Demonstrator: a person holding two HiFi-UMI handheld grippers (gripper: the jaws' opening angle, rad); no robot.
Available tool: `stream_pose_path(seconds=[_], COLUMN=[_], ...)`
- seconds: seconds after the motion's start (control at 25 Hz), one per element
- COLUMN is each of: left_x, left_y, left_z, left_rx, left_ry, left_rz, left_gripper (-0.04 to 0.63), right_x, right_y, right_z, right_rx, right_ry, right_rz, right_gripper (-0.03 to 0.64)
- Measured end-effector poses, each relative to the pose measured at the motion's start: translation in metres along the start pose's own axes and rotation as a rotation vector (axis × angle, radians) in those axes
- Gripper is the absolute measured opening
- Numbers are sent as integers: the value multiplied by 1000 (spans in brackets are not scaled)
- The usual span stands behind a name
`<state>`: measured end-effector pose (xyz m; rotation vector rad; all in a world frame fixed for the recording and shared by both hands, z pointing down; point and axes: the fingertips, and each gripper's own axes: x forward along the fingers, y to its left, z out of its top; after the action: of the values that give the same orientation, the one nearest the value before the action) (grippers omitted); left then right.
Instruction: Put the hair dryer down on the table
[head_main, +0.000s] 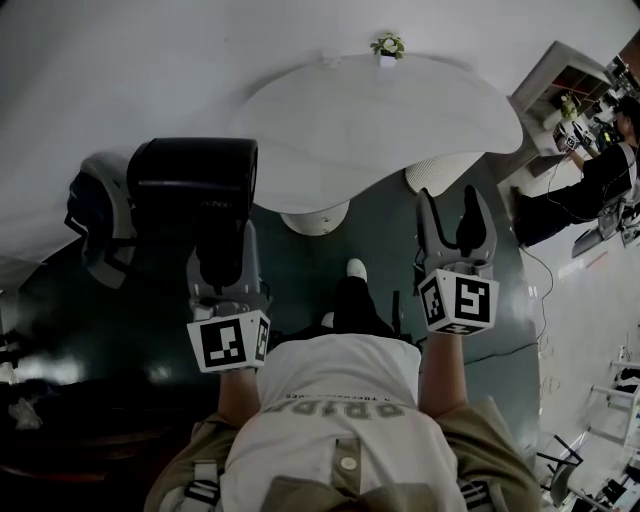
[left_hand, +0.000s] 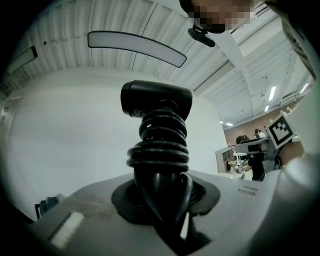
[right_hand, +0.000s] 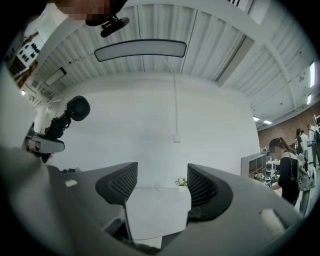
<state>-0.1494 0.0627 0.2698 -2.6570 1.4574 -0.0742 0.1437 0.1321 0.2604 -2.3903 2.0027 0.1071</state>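
Left gripper (head_main: 222, 248) clenched on the hair dryer (head_main: 195, 185) by its cord-wrapped handle, at ten o'clock, short of the white table (head_main: 400, 110) at twelve. Right gripper (head_main: 456, 215) spread, empty. Best carried over the tabletop, lowered level, then released.

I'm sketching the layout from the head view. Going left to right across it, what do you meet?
The hair dryer gripped in the left claw → small potted plant at the white table's far edge → the open, empty right claw → a person at far right.
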Motion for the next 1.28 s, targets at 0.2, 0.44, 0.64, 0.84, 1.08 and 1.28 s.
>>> stream_pose_path(seconds=[0.2, 0.44, 0.64, 0.84, 1.08, 1.28], left_x=[15, 39, 65, 94, 130, 159], left_y=[1, 7, 10, 16, 23, 26], left_z=[-5, -9, -10, -13, -14, -14], left_rx=[-11, -18, -18, -21, -28, -27], left_ry=[11, 14, 17, 27, 36, 50], left_rz=[0, 1, 0, 5, 32, 60], left_gripper=[130, 129, 130, 130, 130, 130], right_x=[16, 41, 67, 97, 143, 181], right_y=[-4, -9, -16, -21, -27, -34], right_z=[-4, -6, -6, -9, -7, -7], right_rx=[-1, -9, -12, -8, -12, -10], right_ry=[10, 19, 21, 31, 34, 33], right_rz=[1, 1, 0, 4, 39, 73], right_gripper=[299, 299, 299, 299, 299, 299])
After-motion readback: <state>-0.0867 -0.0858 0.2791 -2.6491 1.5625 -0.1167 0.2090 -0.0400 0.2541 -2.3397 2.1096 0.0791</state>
